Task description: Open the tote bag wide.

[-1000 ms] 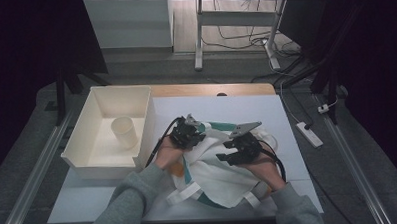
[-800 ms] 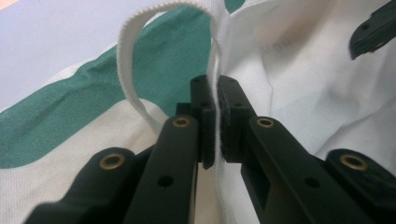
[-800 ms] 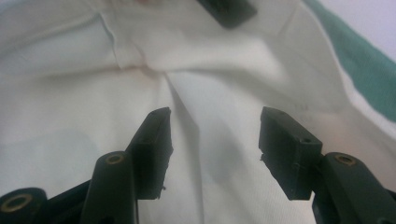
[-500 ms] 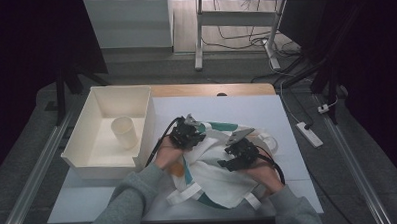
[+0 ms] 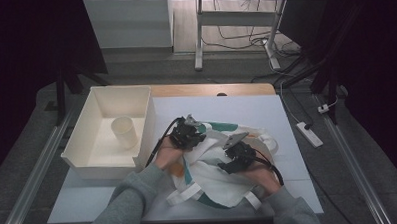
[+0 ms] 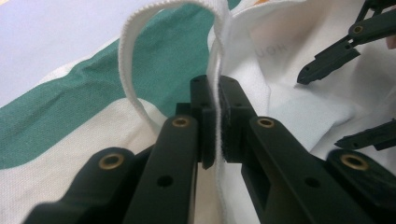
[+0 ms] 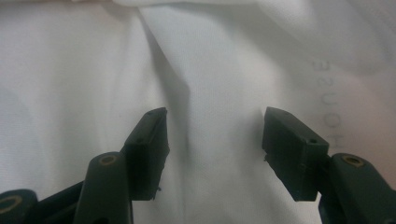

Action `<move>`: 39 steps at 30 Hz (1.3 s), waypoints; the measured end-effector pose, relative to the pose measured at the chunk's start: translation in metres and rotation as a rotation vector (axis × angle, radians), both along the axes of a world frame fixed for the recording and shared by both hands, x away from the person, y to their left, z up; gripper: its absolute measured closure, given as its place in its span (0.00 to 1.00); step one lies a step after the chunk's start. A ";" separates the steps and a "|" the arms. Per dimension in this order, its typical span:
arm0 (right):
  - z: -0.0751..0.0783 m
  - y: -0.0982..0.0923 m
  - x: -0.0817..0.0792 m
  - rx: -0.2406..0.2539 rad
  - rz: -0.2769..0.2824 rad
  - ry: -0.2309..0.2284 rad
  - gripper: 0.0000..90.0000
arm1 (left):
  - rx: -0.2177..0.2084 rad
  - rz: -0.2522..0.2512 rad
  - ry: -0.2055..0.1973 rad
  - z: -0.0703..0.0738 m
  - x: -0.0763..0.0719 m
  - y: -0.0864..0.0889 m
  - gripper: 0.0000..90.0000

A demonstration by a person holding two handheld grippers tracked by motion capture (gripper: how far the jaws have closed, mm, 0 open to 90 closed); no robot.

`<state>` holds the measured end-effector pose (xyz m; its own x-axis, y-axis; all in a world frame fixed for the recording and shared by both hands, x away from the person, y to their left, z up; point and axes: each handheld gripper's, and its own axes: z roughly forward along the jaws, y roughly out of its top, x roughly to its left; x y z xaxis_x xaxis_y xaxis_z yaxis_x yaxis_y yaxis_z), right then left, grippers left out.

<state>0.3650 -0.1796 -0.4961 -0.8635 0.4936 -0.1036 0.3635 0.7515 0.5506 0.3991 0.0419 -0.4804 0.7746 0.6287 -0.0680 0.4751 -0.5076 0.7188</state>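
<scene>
Pinching the bag's white strap (image 6: 215, 70), left gripper (image 6: 215, 123) jaws closed, right gripper (image 7: 214, 140) jaws wide over cloth.

- Left gripper (image 5: 187, 133): black body, lower centre of high view; grey plate on top; black cable looping off its left side.
- Left gripper view: two black jaws w/ flat block tips, brass rivets (image 6: 180, 122) at the link pivots, small plain holes beside them.
- Right gripper (image 5: 236, 153): black, centre-right; grey three-cornered plate on top; black cable curving round its right side.
- Right gripper view: black block tips, brass rivets on the arms.
- Sleeves (image 5: 124, 202): grey, both forearms, bottom of frame.
</scene>
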 end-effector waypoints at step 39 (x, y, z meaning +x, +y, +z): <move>0.006 -0.015 0.024 0.114 -0.054 0.055 0.98 | 0.064 -0.414 0.069 0.031 -0.060 -0.041 0.54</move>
